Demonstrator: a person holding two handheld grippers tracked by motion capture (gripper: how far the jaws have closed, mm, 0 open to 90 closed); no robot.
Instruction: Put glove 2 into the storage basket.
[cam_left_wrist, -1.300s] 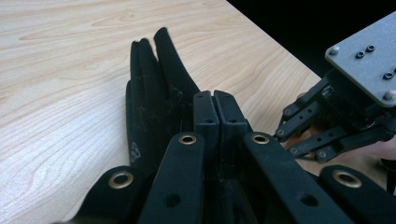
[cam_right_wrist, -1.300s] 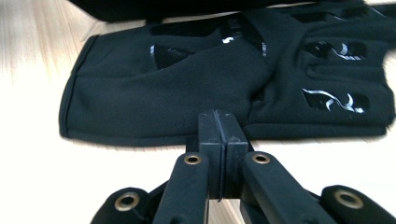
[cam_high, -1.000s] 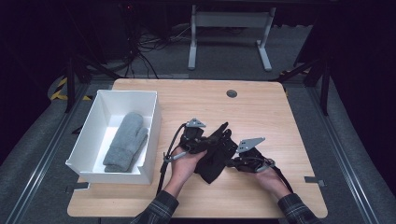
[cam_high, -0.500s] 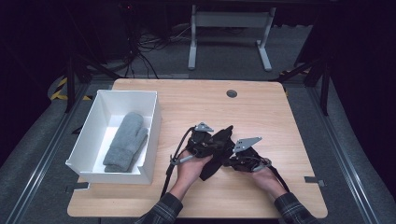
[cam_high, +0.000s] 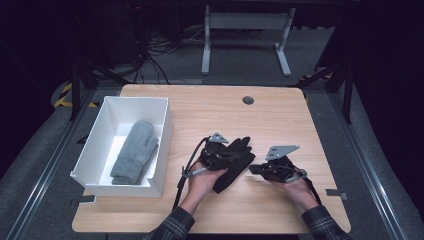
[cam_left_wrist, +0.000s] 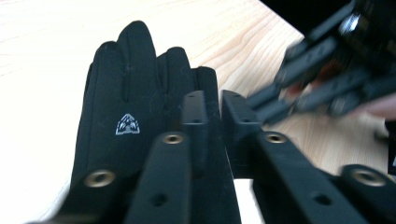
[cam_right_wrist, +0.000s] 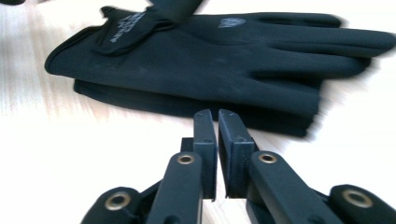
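At the near edge of the wooden table (cam_high: 280, 105), my two hands come in from below, each holding a claw over the light planks. My right claw (cam_high: 254, 169) sits at the near right, pointing left toward the black glove (cam_high: 236, 162); in the right gripper view its jaws stand a narrow slit apart after just easing open, nothing between them, their tips clear of the glove (cam_right_wrist: 196, 60) lying just beyond. My left claw (cam_high: 221, 159) rests a little farther in, on top of the glove's cuff end; in the left gripper view its jaws (cam_left_wrist: 212, 119) have likewise just parted slightly, a thin gap showing between the tips, and I cannot tell whether any cloth is pinched there, though the pads do not appear to press on it. The glove (cam_left_wrist: 126, 98) lies flat on the table near the middle, between my two claws, folded so that two layers show along its edge, fingers pointing far and to the right, a small pale logo on its back. Farther off to the left, a white box (cam_high: 162, 125) stands on the table's left side, well apart from the glove, with a grey mitten (cam_high: 134, 152) lying inside it. At the far edge, a small dark round grommet (cam_high: 248, 100) is set into the tabletop.
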